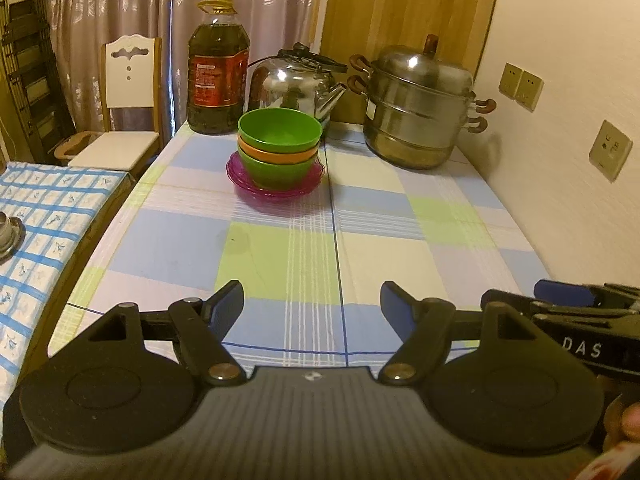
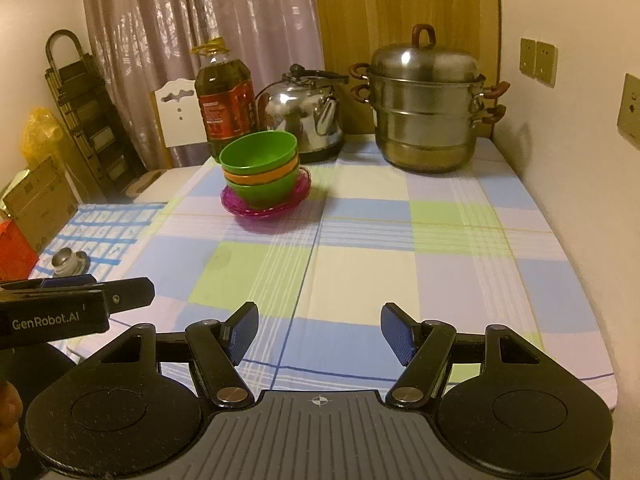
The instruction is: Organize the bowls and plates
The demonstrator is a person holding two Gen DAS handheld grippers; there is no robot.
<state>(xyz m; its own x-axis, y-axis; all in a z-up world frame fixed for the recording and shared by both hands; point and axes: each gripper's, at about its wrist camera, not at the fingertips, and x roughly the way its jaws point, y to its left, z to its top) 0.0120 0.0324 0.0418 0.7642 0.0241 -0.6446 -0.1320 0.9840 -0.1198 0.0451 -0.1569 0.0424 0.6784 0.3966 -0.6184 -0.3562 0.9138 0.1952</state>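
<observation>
- The left gripper [image 1: 312, 300] hangs over the near edge of the bench [image 1: 400, 248], its jaws spread wide with nothing between them.
- The right gripper [image 2: 319, 326] sits just beside it, also at the near edge, jaws spread and holding nothing.
- The task's things stand at the far middle of the bench: a stack of bowls [image 1: 279, 144] nested on purple plates [image 1: 276, 188], well apart from both grippers.
- Count of bowls: three, with a green one on top, an orange one in the middle and a green one at the bottom.
- Count of plates: at least two purple rims show under the bowls; I cannot tell the exact number.
- Behind the stack stand one oil bottle [image 1: 218, 68] to the left, one kettle [image 1: 296, 84] just behind, and one steamer pot [image 1: 420, 108] to the right.
- Judging from how things lie, the sorting looks finished or nearly so, and both grippers are clear of it.
- Risk: the bowls sit a little off-centre on the plates, so a push from one side could tip or slide the stack.
- Risk: the kettle and bottle stand close behind, so a reach carried too far could knock them.
- Risk: the thin plate rims lie low on the cloth [image 2: 360, 272], so jaws closing there could snag the fabric and drag it.
</observation>
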